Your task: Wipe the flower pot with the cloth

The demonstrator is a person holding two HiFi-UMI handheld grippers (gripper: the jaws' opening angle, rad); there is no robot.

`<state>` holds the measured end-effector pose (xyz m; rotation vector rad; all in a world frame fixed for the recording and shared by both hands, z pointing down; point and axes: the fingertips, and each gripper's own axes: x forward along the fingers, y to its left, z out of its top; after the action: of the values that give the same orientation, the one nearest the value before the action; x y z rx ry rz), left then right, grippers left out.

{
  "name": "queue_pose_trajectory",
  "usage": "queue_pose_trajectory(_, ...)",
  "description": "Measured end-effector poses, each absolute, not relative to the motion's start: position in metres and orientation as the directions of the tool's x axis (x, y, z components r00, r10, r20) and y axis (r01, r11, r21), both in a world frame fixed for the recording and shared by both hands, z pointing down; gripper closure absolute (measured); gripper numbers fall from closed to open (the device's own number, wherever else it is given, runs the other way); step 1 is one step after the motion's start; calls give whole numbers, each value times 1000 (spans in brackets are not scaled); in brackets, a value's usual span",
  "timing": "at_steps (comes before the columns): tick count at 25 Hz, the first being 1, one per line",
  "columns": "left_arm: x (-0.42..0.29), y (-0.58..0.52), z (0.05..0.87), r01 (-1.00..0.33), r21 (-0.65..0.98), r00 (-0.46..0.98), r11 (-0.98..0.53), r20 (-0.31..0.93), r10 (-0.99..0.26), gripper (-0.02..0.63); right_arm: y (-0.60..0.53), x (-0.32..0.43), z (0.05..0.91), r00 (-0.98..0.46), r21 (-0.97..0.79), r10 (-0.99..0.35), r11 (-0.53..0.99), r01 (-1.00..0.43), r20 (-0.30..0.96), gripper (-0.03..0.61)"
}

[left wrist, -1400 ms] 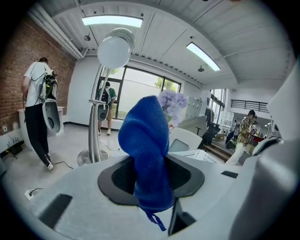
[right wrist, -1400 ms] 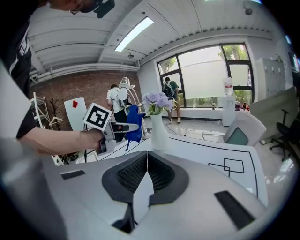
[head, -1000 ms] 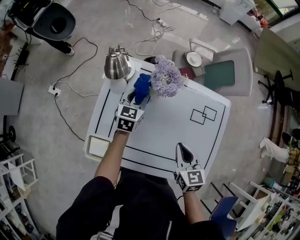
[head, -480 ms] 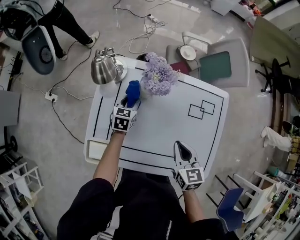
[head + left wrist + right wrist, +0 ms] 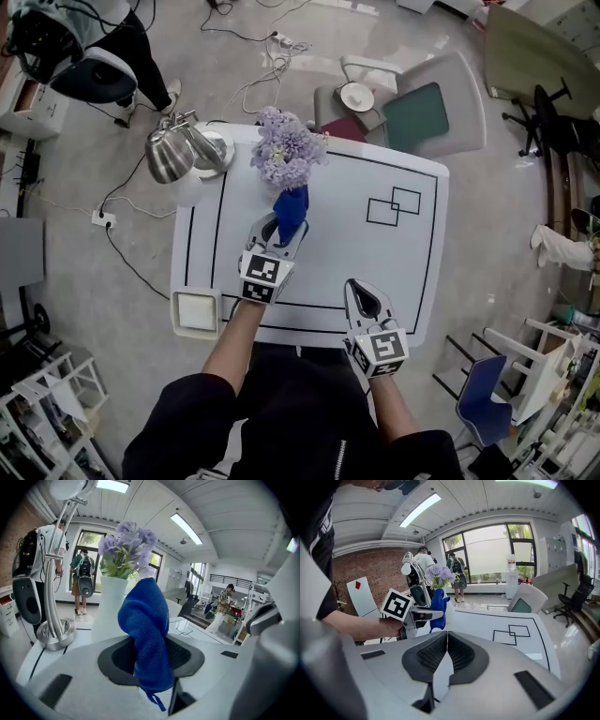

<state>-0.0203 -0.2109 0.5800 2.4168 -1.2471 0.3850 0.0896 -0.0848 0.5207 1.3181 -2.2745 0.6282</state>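
Left gripper (image 5: 281,234) clamps the blue cloth (image 5: 145,620) just beside the white flower pot (image 5: 111,602), near the table's (image 5: 375,272) far edge. Right gripper (image 5: 364,298) has its jaws together, holding nothing (idle). Risk: the unbraced pot tips under wiping pressure.

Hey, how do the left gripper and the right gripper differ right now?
The left gripper is shut on the blue cloth; the right gripper is shut on nothing. The left gripper reaches up close to the flower pot, while the right gripper sits back near the table's near edge. Each bears a marker cube.
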Motion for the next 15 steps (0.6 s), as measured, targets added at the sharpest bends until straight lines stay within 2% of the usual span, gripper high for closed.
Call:
queue_pose_trajectory(4, -16, -235, 585, -834, 239, 550, -497, 423, -720, 457, -81, 107, 520, -427, -167, -701, 409, -897, 571, 569)
queue_pose_trajectory(15, -18, -229, 658, -877, 286, 478, -386, 598, -643, 457, -71, 130, 532, -404, -196, -703, 361, -912, 585, 569)
